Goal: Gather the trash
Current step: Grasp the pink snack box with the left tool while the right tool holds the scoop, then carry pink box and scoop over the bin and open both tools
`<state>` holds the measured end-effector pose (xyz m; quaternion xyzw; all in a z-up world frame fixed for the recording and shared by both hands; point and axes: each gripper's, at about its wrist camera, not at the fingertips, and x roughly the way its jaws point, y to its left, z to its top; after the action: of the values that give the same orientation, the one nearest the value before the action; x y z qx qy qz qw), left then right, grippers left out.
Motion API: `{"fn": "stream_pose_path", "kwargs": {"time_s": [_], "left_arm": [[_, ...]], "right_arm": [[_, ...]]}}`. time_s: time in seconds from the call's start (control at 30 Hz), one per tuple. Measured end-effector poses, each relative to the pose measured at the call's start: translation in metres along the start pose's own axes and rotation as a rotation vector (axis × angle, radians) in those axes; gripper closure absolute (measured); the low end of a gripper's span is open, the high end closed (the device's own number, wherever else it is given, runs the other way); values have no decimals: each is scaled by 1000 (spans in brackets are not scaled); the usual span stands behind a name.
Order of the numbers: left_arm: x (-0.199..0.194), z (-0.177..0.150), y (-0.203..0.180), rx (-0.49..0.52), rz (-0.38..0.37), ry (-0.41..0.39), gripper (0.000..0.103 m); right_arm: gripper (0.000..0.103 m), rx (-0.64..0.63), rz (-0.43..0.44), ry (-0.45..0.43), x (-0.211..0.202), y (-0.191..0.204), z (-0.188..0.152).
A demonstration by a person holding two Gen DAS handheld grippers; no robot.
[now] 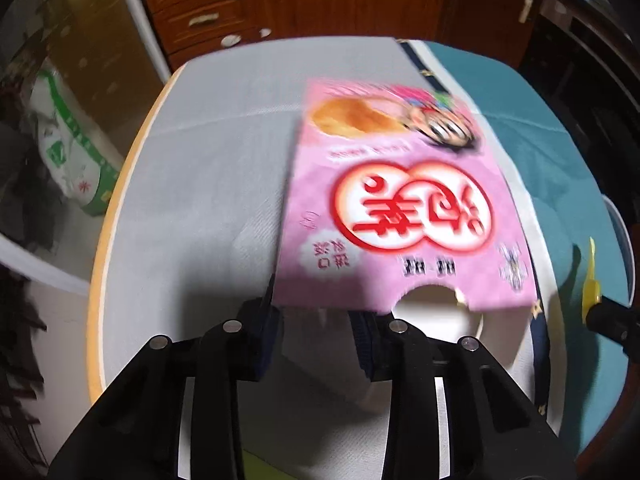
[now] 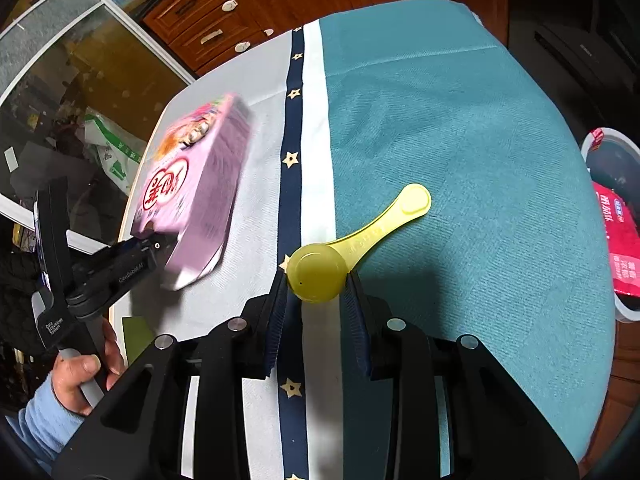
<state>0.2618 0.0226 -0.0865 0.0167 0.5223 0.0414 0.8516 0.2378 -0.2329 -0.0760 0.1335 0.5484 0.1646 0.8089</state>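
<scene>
A pink snack box (image 1: pixel 404 200) with red characters is held at its near edge by my left gripper (image 1: pixel 316 320), lifted and tilted above the grey part of the tablecloth. It also shows in the right wrist view (image 2: pixel 196 192), gripped by the left gripper (image 2: pixel 154 242). My right gripper (image 2: pixel 316 280) is shut on the bowl of a yellow plastic measuring scoop (image 2: pixel 352 240), whose handle points away over the teal cloth. A white bin (image 2: pixel 608 184) at the table's right edge holds a red package (image 2: pixel 620 248).
The round table has a cloth (image 2: pixel 460 140) in grey, teal and a navy star stripe (image 2: pixel 290 160). Wooden drawers (image 2: pixel 216 12) stand behind. A green and white bag (image 1: pixel 68 152) lies on the floor to the left. A glass door (image 2: pixel 80 60) is at far left.
</scene>
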Motion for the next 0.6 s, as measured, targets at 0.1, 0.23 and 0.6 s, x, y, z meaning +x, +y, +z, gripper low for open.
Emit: {"fn": "stream_pose_path", "kwargs": {"time_s": [0.1, 0.23, 0.6], "left_arm": [[-13, -5, -12, 73, -10, -28, 70], [-21, 2, -32, 126, -56, -45, 70], [-59, 8, -89, 236, -142, -129, 70]], "right_arm": [[74, 12, -11, -9, -5, -4, -1], [74, 31, -21, -45, -21, -13, -1], [74, 85, -58, -127, -67, -47, -11]]}}
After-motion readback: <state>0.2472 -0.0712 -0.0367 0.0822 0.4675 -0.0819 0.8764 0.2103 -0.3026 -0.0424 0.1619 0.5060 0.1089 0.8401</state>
